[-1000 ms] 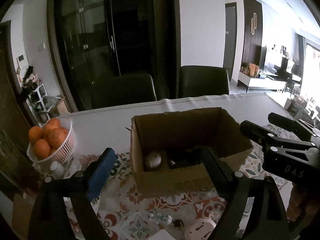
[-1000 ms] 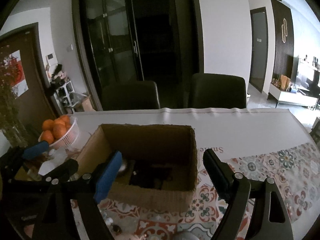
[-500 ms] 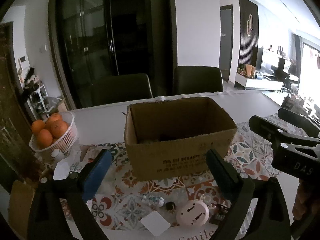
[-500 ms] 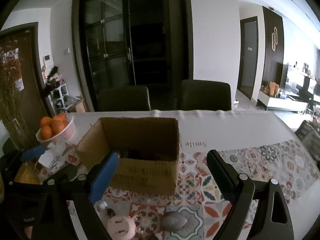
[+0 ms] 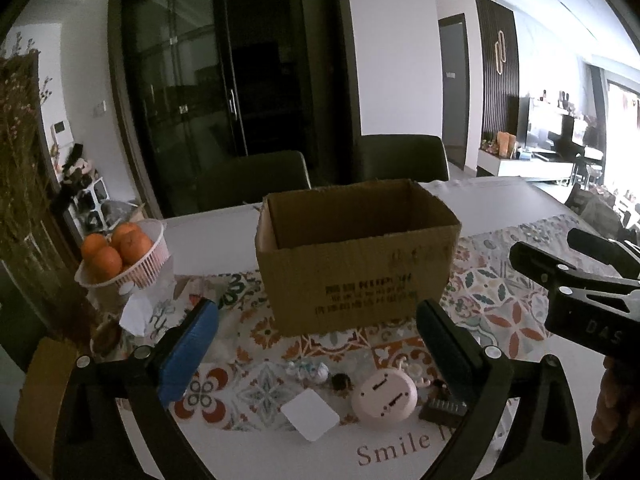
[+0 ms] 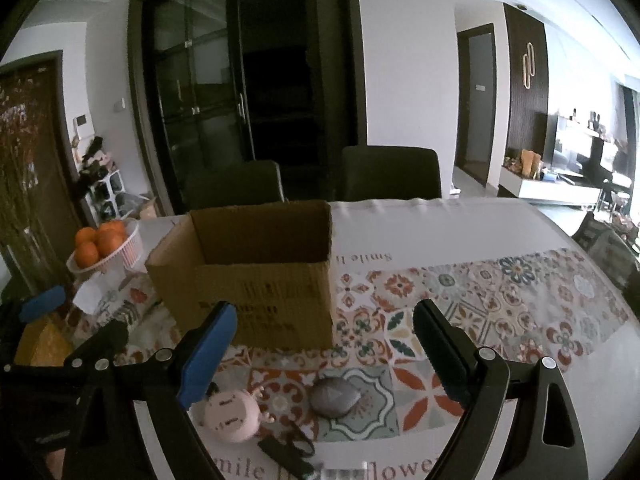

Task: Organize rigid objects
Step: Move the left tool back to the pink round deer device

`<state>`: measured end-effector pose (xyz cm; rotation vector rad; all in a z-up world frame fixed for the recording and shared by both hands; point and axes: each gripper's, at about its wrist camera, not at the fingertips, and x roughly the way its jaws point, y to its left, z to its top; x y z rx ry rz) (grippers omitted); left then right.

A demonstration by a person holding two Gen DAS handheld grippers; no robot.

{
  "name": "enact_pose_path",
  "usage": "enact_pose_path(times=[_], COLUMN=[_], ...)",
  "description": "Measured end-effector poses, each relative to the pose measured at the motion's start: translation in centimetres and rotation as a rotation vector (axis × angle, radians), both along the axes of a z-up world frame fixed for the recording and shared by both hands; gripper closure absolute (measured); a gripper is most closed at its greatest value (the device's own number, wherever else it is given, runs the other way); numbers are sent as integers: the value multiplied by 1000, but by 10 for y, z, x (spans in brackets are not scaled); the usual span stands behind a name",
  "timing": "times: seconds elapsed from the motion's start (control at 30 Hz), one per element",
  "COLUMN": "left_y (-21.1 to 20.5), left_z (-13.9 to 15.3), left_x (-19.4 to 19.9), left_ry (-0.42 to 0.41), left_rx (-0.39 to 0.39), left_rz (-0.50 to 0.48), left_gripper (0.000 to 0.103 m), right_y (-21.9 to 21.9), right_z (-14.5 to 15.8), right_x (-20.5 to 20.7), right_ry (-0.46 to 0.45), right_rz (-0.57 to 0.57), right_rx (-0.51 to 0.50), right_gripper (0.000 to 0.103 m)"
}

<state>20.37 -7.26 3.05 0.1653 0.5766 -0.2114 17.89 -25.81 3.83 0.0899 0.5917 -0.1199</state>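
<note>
An open cardboard box [image 5: 356, 264] [image 6: 256, 280] stands on the patterned table runner. In front of it lie a pink round toy [image 5: 384, 398] [image 6: 232, 416], a white square card [image 5: 310, 420], a small black round piece [image 5: 341, 381], a little white figure [image 5: 308, 370] and a grey oval stone [image 6: 334, 398]. My left gripper [image 5: 316, 306] hangs above these with its jaws opening and nothing between them. My right gripper [image 6: 324, 307] is open and empty over the stone and toy. It also shows at the right edge of the left wrist view.
A white basket of oranges [image 5: 120, 256] sits left of the box, with dried flowers and a yellow object [image 5: 40, 380] at the far left. Two dark chairs [image 6: 388, 172] stand behind the table. A black strap [image 6: 286, 456] lies near the front edge.
Both grippers have pulled back from over the box toward the table's near edge. The box interior is out of sight and the small objects in front came into view. Both jaws stand wider.
</note>
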Motion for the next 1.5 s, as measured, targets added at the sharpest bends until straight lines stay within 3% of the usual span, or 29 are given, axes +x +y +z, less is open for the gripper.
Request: enact_pose_path(times=[0.6,1.5], left_y=[-20,-39], left_z=[-60,-135], left_x=[-10,39], left_ry=[168,477], left_rx=[-15,-32], left_rz=[-70,-108], left_gripper=[3,12], right_y=[-12,-30], right_z=[-56,-127], right_x=[-23,22], right_ry=[119,361], right_rz=[7,55], right_rx=[16,61], right_gripper=[12,12])
